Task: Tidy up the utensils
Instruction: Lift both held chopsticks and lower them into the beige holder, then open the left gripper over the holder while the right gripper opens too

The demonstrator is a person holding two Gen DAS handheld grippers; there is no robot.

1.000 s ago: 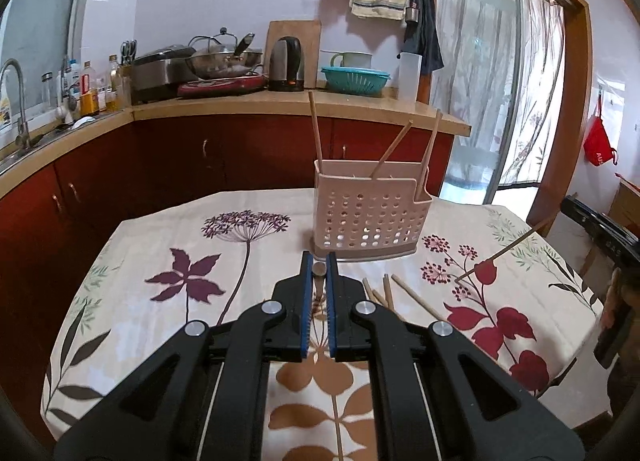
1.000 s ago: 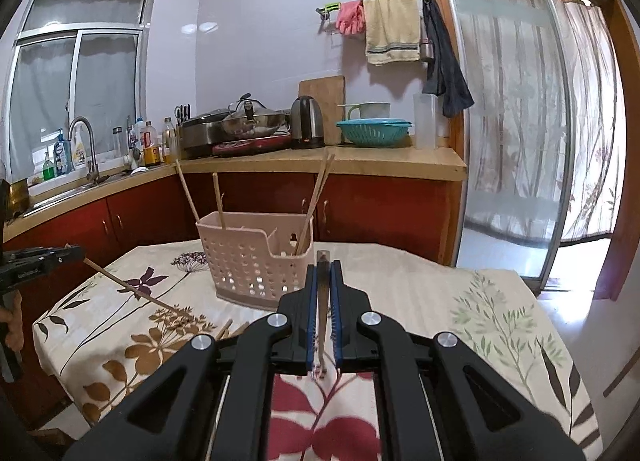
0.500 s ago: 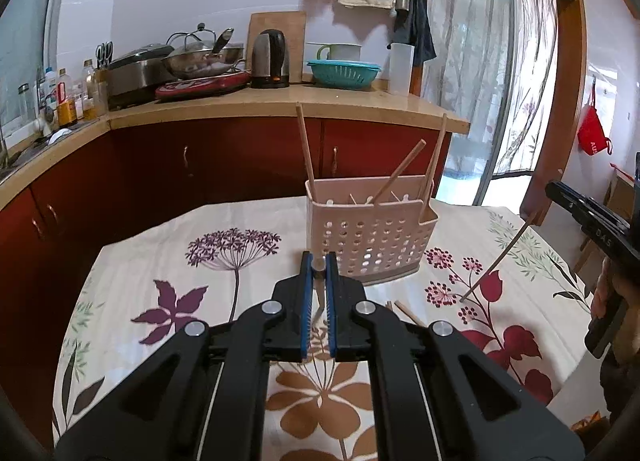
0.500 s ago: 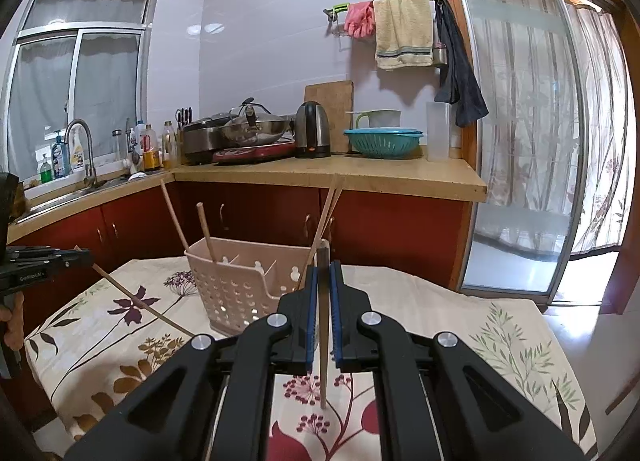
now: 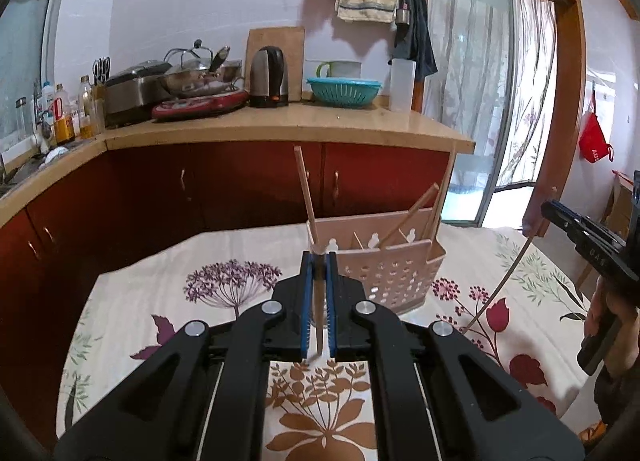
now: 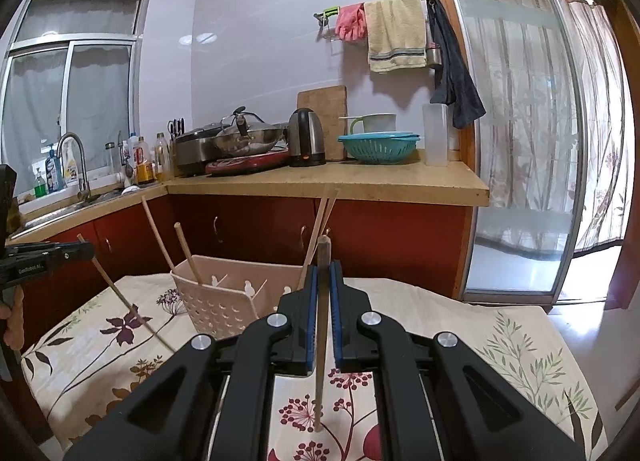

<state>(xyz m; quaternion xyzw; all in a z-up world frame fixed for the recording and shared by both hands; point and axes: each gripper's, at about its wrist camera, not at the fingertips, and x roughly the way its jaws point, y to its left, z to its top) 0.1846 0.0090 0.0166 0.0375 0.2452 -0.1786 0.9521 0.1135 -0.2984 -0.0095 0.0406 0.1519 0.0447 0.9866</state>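
Chopsticks fill both claws. The left claw [image 5: 319, 289] is clamped on one chopstick [image 5: 318, 313] that stands nearly upright between its blue pads, the lower tip hanging clear above the flowered cloth [image 5: 168, 301] on the counter. Just beyond this claw and a little to its right sits the pink basket [image 5: 394, 273], with several chopsticks [image 5: 306, 191] leaning in its compartments. Far to the right of it, the right claw [image 5: 550, 209] shows from the side, its chopstick slanting down toward the cloth. In the right wrist view, the right claw [image 6: 323, 301] is pinched shut on its chopstick [image 6: 320, 361], which also runs nearly upright between the pads, top end poking above the fingertips and bottom end above the cloth. The basket lies just ahead of this claw and to its left. Farther left, the left claw [image 6: 86, 249] holds its chopstick at a slant.
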